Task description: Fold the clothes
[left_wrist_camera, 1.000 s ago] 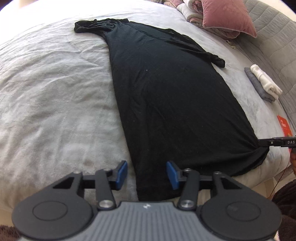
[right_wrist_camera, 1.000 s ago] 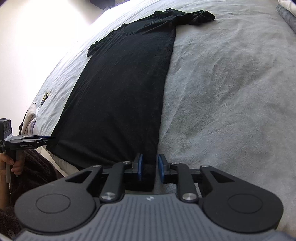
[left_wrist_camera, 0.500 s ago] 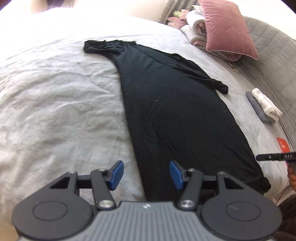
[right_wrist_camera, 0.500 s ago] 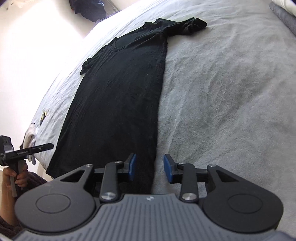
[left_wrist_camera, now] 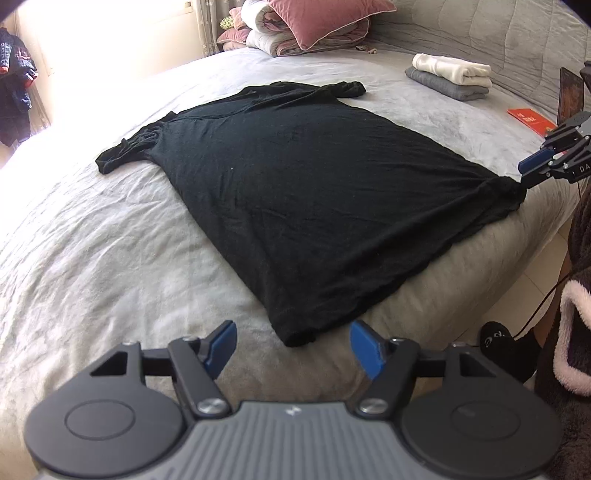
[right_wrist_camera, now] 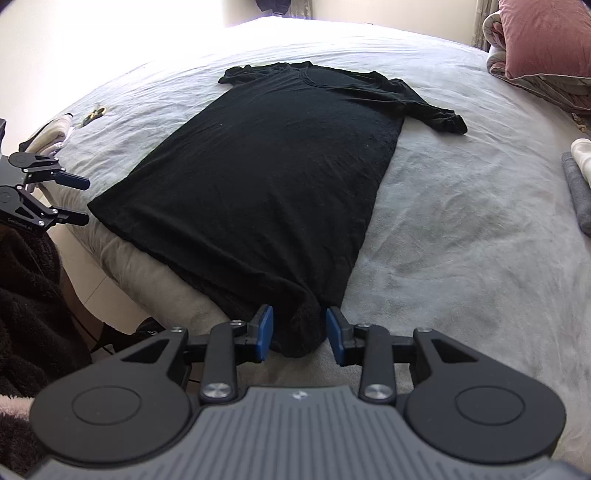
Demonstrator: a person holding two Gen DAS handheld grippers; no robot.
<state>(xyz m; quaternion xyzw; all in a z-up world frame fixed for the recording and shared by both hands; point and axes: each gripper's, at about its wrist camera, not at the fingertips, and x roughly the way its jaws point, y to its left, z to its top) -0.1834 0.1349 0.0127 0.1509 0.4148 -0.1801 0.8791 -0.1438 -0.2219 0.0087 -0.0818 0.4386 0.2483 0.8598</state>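
one grey bed [left_wrist_camera: 92, 240], black t-shirt [left_wrist_camera: 314, 206]

A: How many shirts lie on the bed [left_wrist_camera: 92, 258]?
B: One black T-shirt [left_wrist_camera: 314, 192].
A: Folded clothes?
B: Two stacked, a white piece [left_wrist_camera: 452, 68] on a grey piece [left_wrist_camera: 443, 86].
A: Pillows?
B: One pink pillow [left_wrist_camera: 325, 18], and one red card [left_wrist_camera: 532, 120].
A: Grippers?
B: Two, the left gripper [left_wrist_camera: 291, 347] and the right gripper [right_wrist_camera: 299, 334].
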